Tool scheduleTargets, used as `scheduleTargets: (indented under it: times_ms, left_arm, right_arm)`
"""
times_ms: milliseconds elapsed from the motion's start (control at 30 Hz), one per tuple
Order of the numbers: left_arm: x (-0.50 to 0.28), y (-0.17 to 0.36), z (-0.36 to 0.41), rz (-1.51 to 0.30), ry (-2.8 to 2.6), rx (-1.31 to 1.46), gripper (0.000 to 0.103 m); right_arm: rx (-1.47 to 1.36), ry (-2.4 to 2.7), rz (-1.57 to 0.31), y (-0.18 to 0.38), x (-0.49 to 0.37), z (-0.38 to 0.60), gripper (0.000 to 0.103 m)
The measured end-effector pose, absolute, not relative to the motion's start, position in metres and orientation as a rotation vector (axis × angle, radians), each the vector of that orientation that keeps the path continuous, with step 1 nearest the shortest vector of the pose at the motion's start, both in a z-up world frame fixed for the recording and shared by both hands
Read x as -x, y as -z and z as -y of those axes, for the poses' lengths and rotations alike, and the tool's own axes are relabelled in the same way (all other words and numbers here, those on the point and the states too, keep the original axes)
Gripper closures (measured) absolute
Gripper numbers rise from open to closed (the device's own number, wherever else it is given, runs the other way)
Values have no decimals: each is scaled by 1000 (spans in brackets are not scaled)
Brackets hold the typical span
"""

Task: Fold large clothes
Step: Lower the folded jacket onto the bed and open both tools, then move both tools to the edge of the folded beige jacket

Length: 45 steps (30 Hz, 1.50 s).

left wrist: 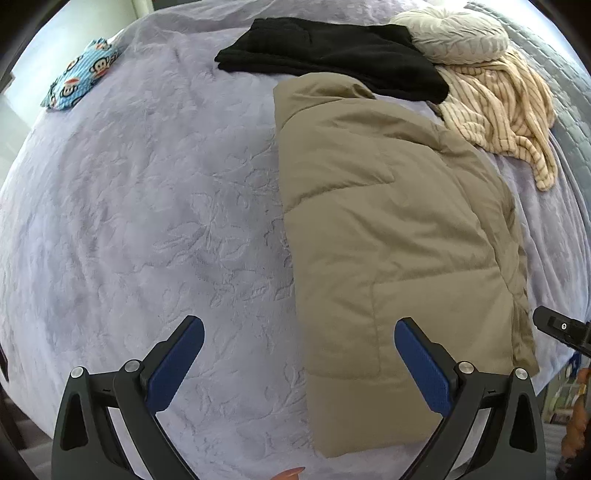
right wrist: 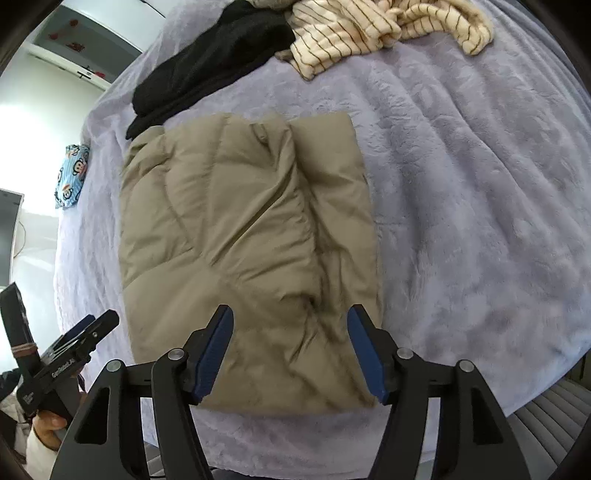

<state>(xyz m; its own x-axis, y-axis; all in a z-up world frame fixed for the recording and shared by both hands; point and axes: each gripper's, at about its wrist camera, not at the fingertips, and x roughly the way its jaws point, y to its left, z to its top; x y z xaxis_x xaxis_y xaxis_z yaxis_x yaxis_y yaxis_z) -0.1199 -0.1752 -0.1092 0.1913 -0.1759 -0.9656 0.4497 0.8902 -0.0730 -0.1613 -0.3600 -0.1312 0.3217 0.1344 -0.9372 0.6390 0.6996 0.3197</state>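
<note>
Above the folded tan jacket [right wrist: 243, 236], both tongs point steeply down; left tongs [left wrist: 299, 365] and right tongs [right wrist: 291, 350] spread, empty

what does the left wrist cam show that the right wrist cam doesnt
Left wrist only: a round grey cushion beside the black garment, and the left claw open over the bedspread.
Right wrist only: a wall shelf, and the right claw open above the khaki jacket.
Both: the folded jacket, black garment, striped top and monkey-print cloth.
</note>
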Motion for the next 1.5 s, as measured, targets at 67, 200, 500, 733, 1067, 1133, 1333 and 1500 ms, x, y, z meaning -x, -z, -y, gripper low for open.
scheduleTargets:
  times_ms: [67, 200, 500, 733, 1067, 1133, 1333, 1500]
  left_arm:
    - [119, 110, 177, -1313, 435, -242, 0]
    - [117, 115, 183, -1326, 420, -253, 0]
    - [115, 122, 189, -1353, 423, -251, 0]
    - [106, 131, 189, -1400, 457, -195, 0]
    - [85, 144, 190, -1462, 576, -62, 0]
    - [81, 148, 188, -1484, 592, -13, 0]
    - [73, 153, 185, -1478, 661, 71, 0]
    - [53, 167, 184, -1517, 803, 221, 0]
  right_arm:
    - [-770, 374, -1220, 134, 160, 370, 17]
    - [-810, 310, -1234, 145, 155, 384, 15]
    - [-819, 299, -1235, 162, 154, 406, 0]
    - [-862, 285, -1244, 176, 152, 425, 0]
    - [-948, 205, -1277, 199, 143, 443, 0]
    - [-955, 196, -1269, 203, 140, 447, 0]
    - [-990, 116, -1243, 210, 129, 450, 0]
    - [-974, 3, -1283, 224, 105, 452, 0]
